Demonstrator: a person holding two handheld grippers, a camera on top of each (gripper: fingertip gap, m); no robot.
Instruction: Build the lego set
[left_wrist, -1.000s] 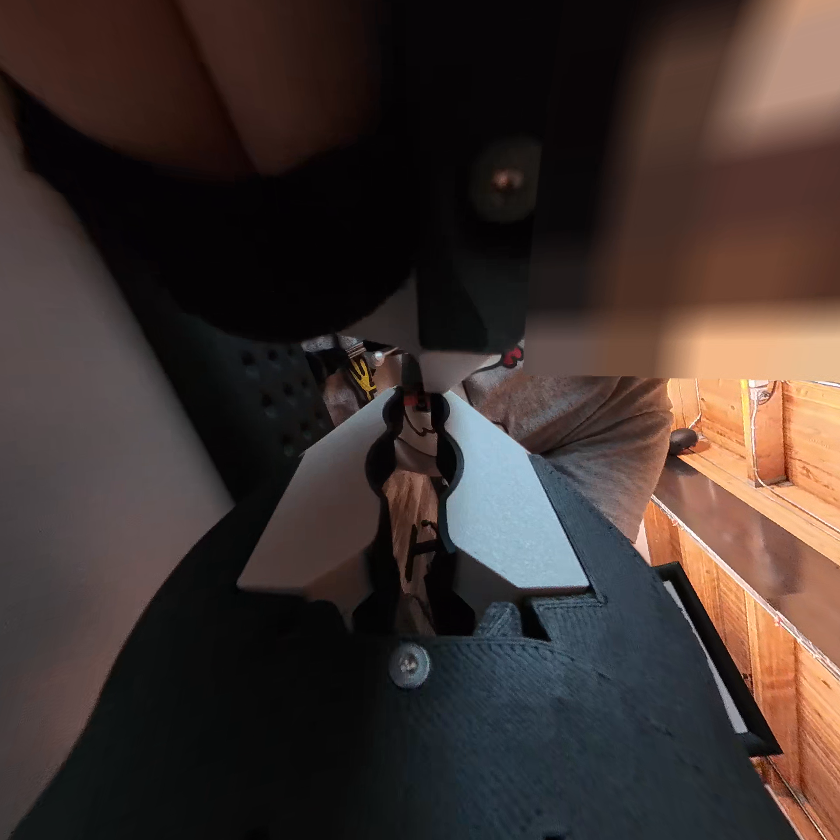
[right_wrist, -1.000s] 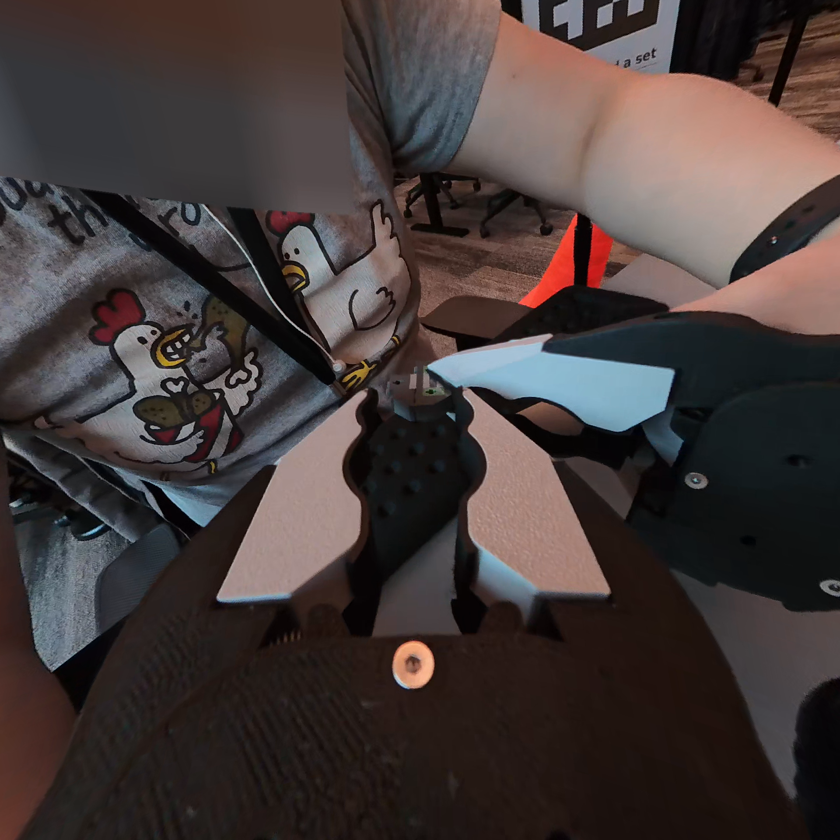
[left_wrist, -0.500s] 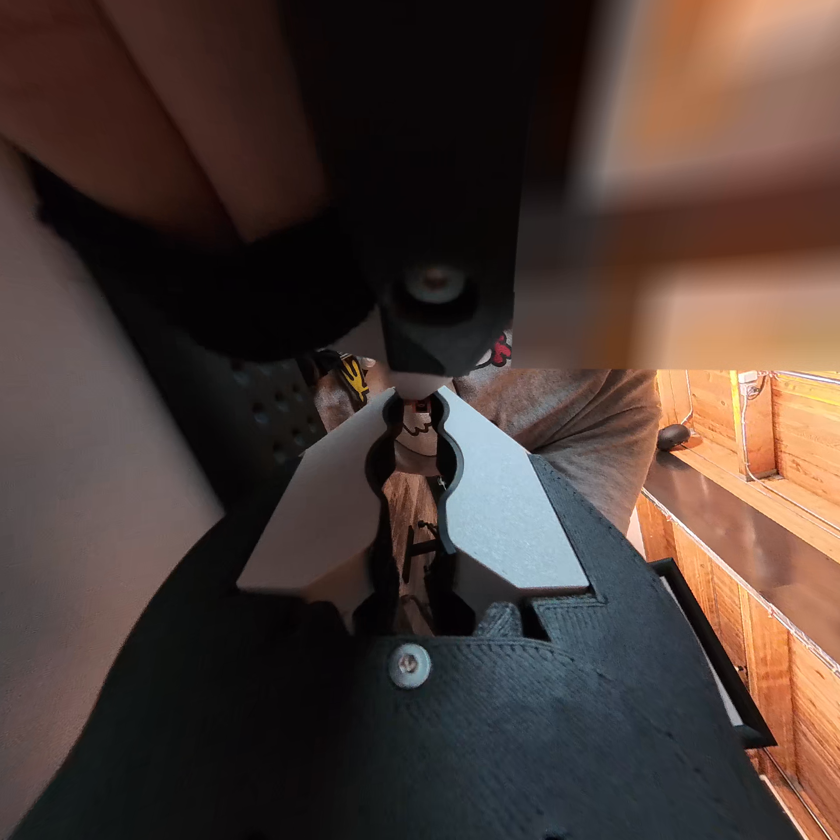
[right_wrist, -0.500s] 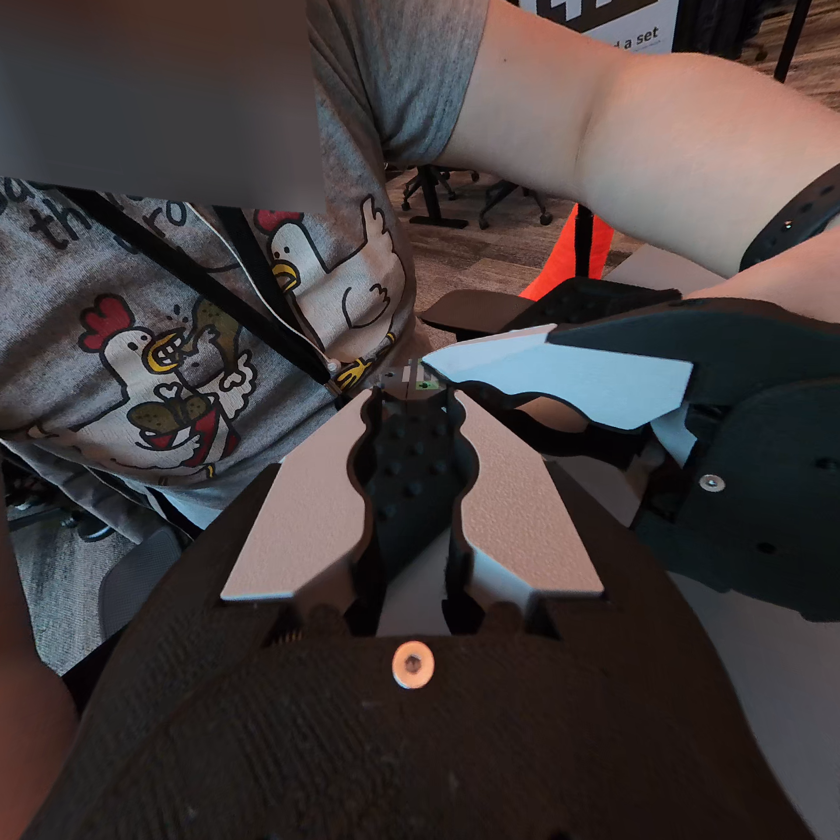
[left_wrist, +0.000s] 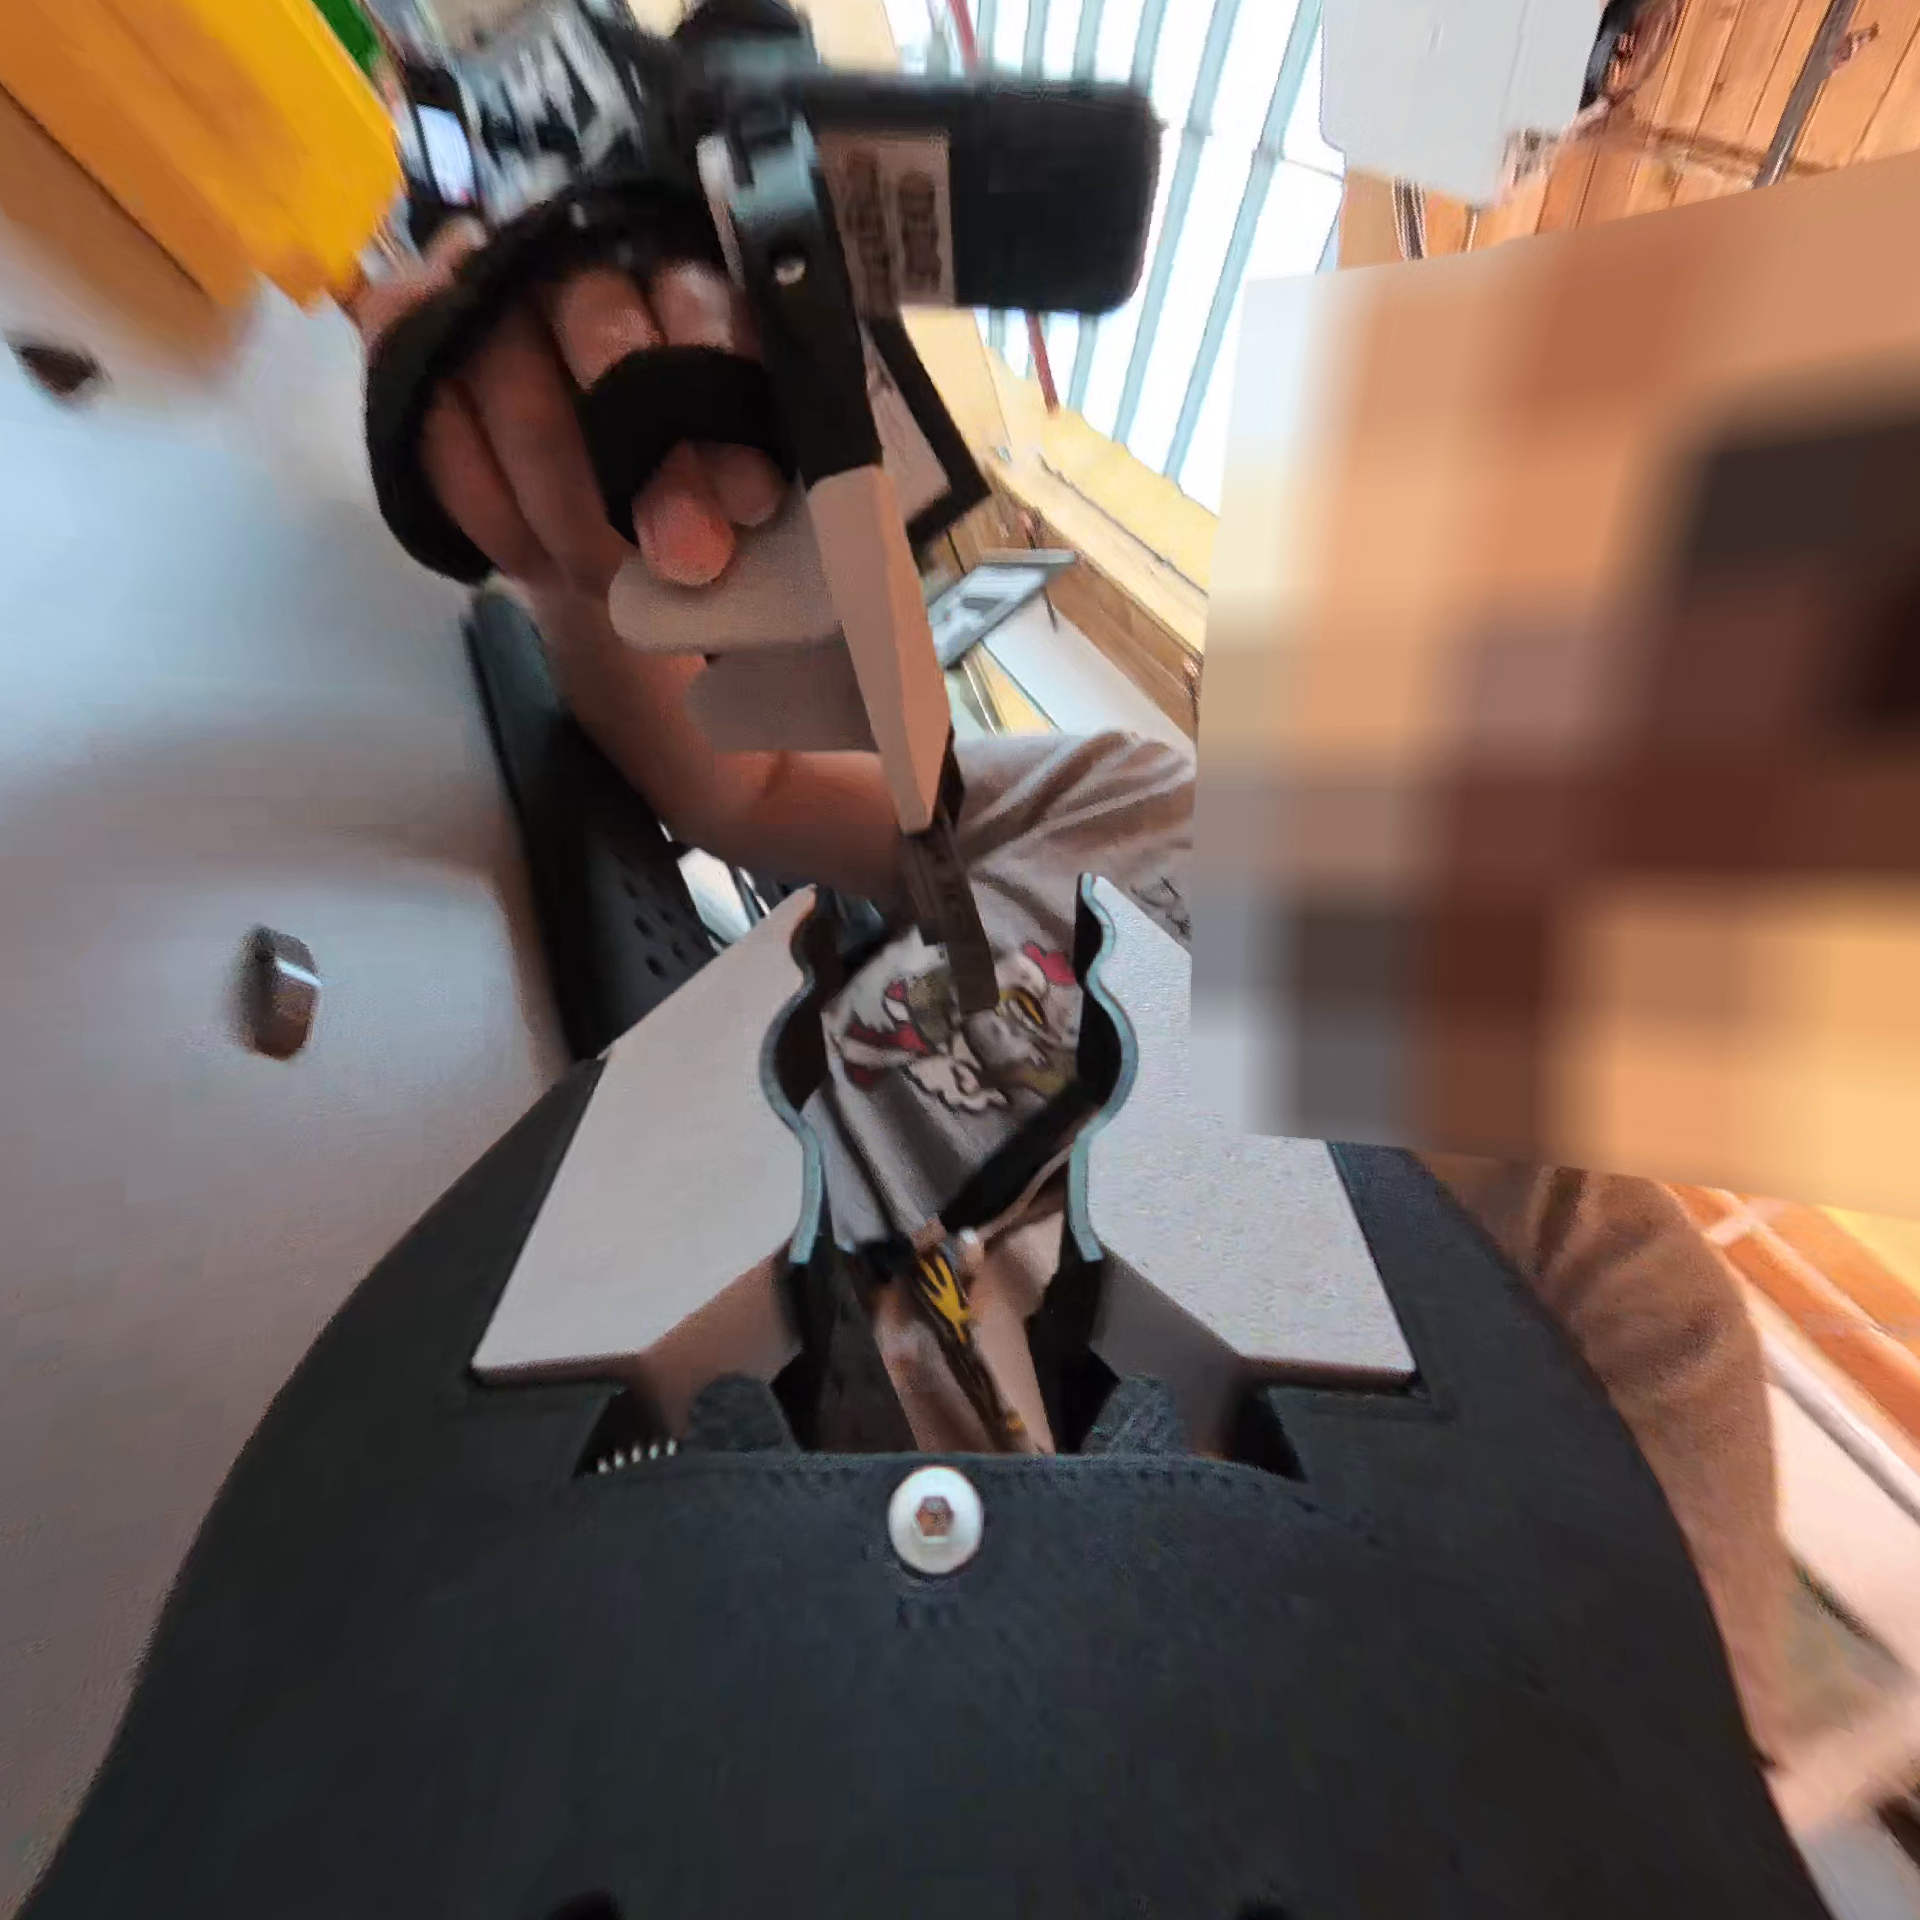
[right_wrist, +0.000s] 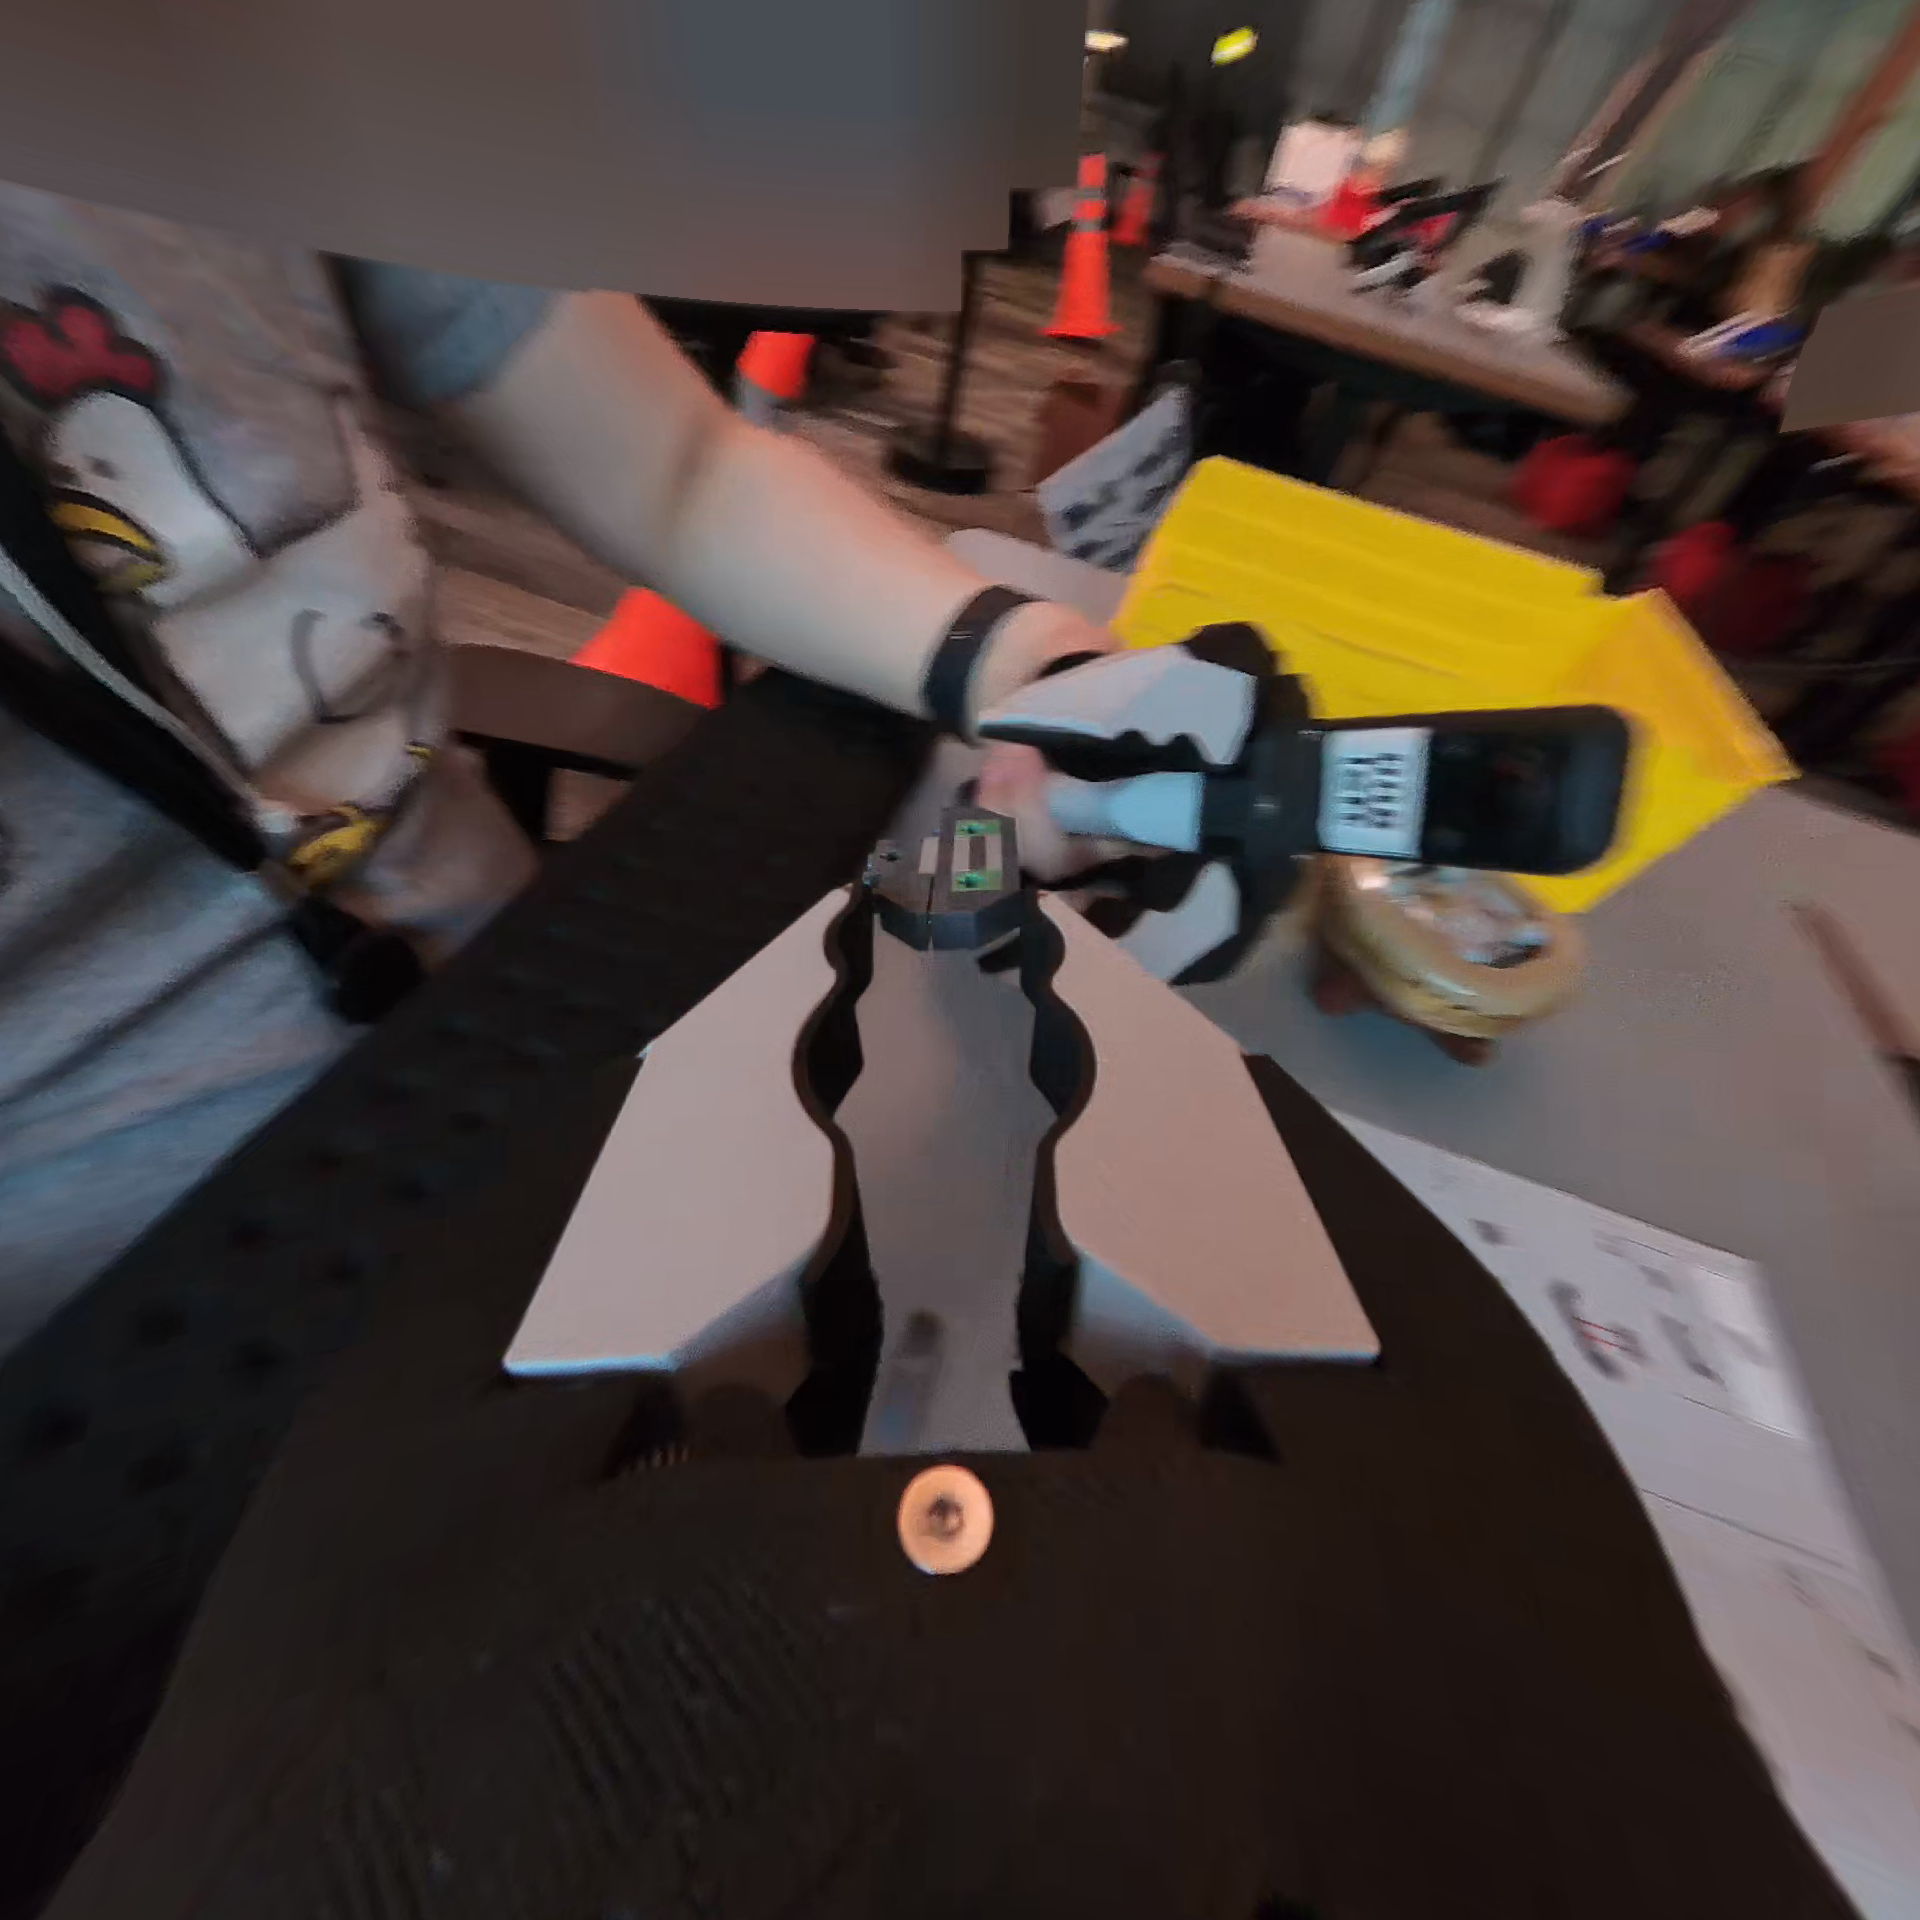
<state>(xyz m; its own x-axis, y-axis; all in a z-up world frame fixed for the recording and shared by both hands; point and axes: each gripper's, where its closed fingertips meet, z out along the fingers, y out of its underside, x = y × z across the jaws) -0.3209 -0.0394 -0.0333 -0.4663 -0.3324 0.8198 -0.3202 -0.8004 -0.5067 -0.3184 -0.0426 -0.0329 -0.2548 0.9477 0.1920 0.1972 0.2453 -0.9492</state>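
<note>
My right gripper (right_wrist: 945, 914) is shut on a small dark lego assembly (right_wrist: 961, 883) with green studs on top, pinched at the fingertips and held in the air. In the left wrist view the assembly (left_wrist: 951, 925) hangs as a thin dark strip from the right gripper (left_wrist: 920, 816), seen edge-on and held by a gloved hand. My left gripper (left_wrist: 945, 904) is open and empty, its jaws wide apart, a short way from the assembly. It also shows in the right wrist view (right_wrist: 1023, 769), open, just beyond the assembly. The frames are motion-blurred.
A yellow bin (right_wrist: 1403, 644) stands on the grey table (right_wrist: 1683, 1039), with a clear bag of parts (right_wrist: 1444, 945) in front of it. A printed instruction sheet (right_wrist: 1621, 1340) lies at the right. A small dark piece (left_wrist: 278, 992) lies on the table. The person's torso and arm are close.
My left gripper has opened, let go of the assembly and pulled back from it. My right gripper still holds the assembly. Both views have swung and the grippers are farther apart.
</note>
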